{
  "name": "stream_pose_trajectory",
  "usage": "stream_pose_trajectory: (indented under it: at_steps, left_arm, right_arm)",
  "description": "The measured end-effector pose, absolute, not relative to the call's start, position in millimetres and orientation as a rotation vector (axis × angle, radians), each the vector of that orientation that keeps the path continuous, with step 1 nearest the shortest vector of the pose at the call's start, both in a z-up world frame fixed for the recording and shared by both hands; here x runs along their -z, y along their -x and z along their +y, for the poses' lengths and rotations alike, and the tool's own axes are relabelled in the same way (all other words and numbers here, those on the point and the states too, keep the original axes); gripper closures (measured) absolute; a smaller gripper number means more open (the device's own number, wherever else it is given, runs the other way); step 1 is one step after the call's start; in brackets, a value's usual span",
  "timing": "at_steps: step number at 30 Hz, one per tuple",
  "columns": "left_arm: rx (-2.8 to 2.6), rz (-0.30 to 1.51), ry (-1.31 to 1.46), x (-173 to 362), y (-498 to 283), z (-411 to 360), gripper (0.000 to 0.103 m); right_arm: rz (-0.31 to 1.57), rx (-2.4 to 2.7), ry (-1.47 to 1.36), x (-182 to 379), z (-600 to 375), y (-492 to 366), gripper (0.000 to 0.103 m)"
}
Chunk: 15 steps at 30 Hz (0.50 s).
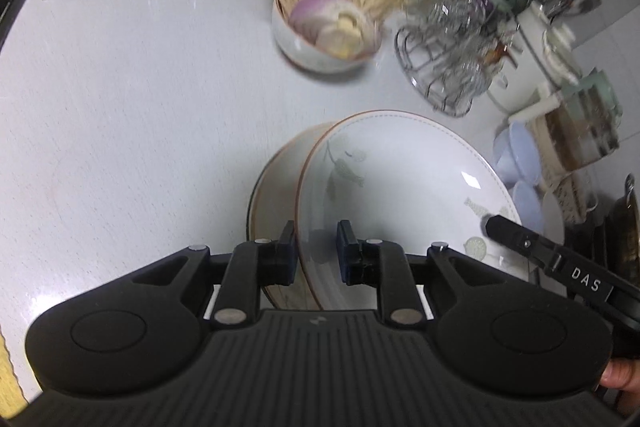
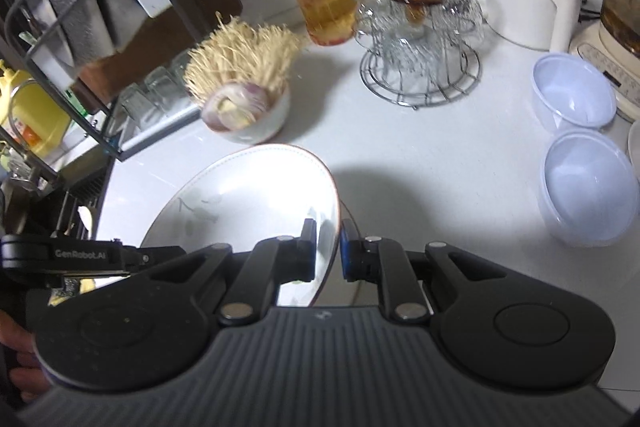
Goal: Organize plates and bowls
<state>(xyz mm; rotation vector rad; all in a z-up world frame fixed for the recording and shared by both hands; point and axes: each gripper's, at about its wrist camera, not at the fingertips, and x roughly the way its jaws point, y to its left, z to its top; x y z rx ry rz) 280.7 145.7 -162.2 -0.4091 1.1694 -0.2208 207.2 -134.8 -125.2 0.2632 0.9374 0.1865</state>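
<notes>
Our left gripper (image 1: pixel 316 251) and right gripper (image 2: pixel 327 247) each clamp the plate's (image 1: pixel 400 179) rim, at six o'clock. We're carrying it over the counter (image 1: pixel 140 107); next, a matched lowering.

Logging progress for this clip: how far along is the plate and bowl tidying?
Done: nothing visibly stacked or put away yet. In hand: both the left gripper and right gripper clamp the rim of the white brown-rimmed ceramic plate above the white counter. Left: two translucent plastic bowls and the white bowl of vegetables remain loose.
</notes>
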Motion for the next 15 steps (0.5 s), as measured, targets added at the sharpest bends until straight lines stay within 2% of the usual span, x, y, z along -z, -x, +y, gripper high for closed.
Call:
stream_pose_trajectory:
  at_steps: [15]
  left_arm:
    - [0.144,1.245,0.388,197,-296,129,0.077]
  right_arm:
    - [1.012,-0.205,-0.193,163,-140,-224,0.088]
